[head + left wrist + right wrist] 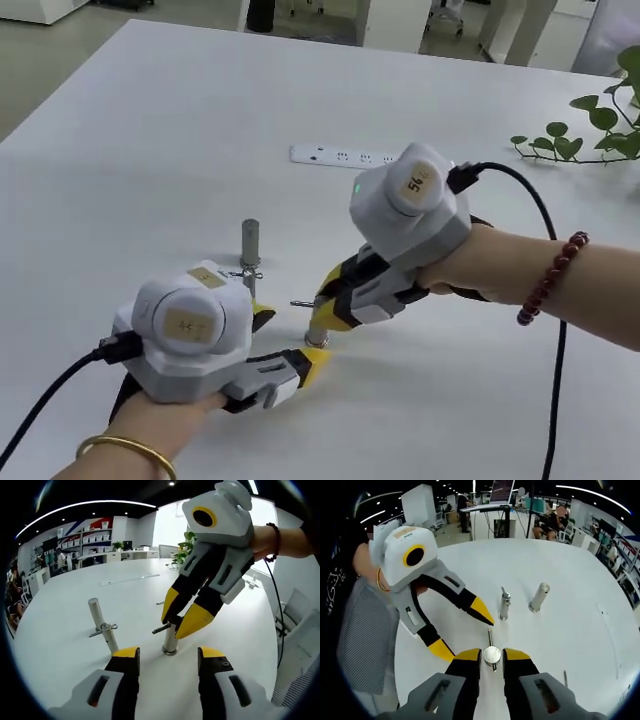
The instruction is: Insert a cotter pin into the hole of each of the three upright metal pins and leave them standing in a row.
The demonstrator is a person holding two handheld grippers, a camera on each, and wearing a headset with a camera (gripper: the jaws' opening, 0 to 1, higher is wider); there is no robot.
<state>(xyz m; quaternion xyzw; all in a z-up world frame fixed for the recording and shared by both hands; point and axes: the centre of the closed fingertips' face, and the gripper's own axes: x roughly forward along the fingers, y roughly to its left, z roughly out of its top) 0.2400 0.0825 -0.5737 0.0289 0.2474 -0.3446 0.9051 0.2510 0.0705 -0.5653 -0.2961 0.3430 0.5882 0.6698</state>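
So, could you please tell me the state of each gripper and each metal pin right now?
Left gripper: open, empty.
Right gripper: shut on the near cotter pin.
Near pin: upright, near cotter pin through its hole.
Middle pin: upright, second cotter pin fitted.
Far pin: upright, no cotter pin.

open-plan office: white worktable (pixel 180 130), shelves (pixel 95 534) of storage boxes, potted plant (pixel 603 117).
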